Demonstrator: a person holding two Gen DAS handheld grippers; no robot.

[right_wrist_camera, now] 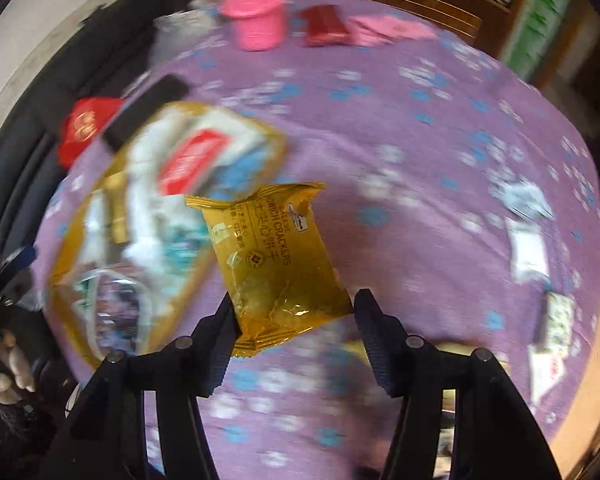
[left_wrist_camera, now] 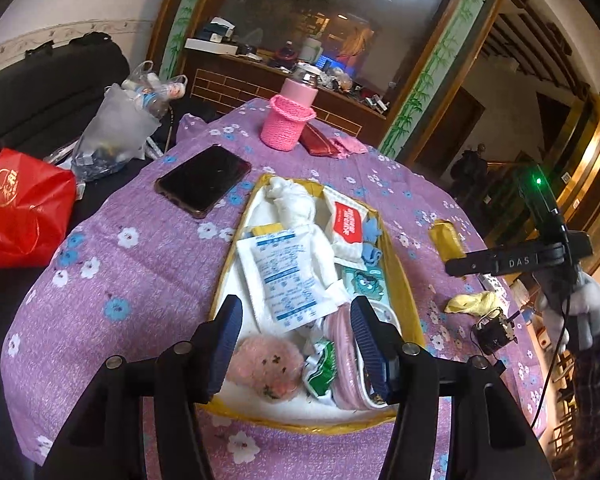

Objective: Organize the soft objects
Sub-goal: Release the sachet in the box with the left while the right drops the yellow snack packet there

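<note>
A yellow-rimmed box (left_wrist_camera: pixel 300 426) sits on the purple flowered cloth. It holds a white towel (left_wrist_camera: pixel 300 216), a white-and-blue sachet (left_wrist_camera: pixel 284 280), a red-and-white tissue pack (left_wrist_camera: pixel 346 222), a pink fluffy pad (left_wrist_camera: pixel 268 368) and a green packet (left_wrist_camera: pixel 320 364). My left gripper (left_wrist_camera: pixel 296 344) hovers open over the box's near end, touching nothing. My right gripper (right_wrist_camera: pixel 296 308) is shut on a yellow cracker packet (right_wrist_camera: pixel 272 256), held above the cloth just right of the blurred box (right_wrist_camera: pixel 64 292). The right gripper's black body (left_wrist_camera: pixel 540 256) shows at the right of the left wrist view.
A dark phone (left_wrist_camera: pixel 204 180) lies left of the box. A pink knitted cup (left_wrist_camera: pixel 286 124) and a red wallet (left_wrist_camera: pixel 318 140) stand at the far edge. A crumpled yellow cloth (left_wrist_camera: pixel 476 304) and several small packets (right_wrist_camera: pixel 528 252) lie on the right. A red bag (left_wrist_camera: pixel 20 208) sits off the left.
</note>
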